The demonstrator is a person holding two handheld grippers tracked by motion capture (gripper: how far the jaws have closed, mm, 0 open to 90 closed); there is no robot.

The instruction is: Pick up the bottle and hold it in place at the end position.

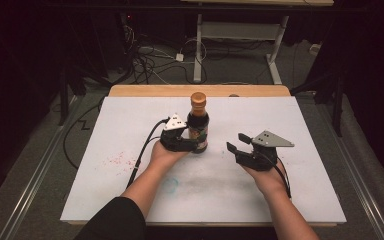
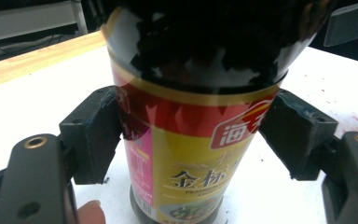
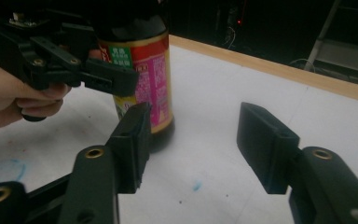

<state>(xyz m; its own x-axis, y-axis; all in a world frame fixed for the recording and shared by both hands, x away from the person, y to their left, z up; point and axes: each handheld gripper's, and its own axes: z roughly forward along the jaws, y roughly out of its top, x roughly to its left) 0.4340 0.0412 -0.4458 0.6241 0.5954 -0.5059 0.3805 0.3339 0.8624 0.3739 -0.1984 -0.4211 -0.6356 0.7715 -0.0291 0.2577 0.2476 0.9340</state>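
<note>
A dark sauce bottle (image 1: 198,117) with an orange-brown cap and a red and gold label stands upright near the middle of the white table (image 1: 280,120). My left gripper (image 1: 196,145) has its jaws around the lower body of the bottle (image 2: 191,140), with both pads against its sides. The right gripper (image 1: 236,141) hovers a little to the right of the bottle, apart from it. In the right gripper view the right gripper (image 3: 193,140) stands open with bare table between its pads. The bottle (image 3: 147,70) and the left hand lie beyond it at the upper left.
The white sheet has a wooden strip (image 1: 145,90) along its far edge. Red specks (image 1: 117,160) mark the left part and a faint blue ring (image 1: 170,184) the near middle. Beyond the table are desk legs (image 1: 198,50) and loose cables (image 1: 150,60) on the floor.
</note>
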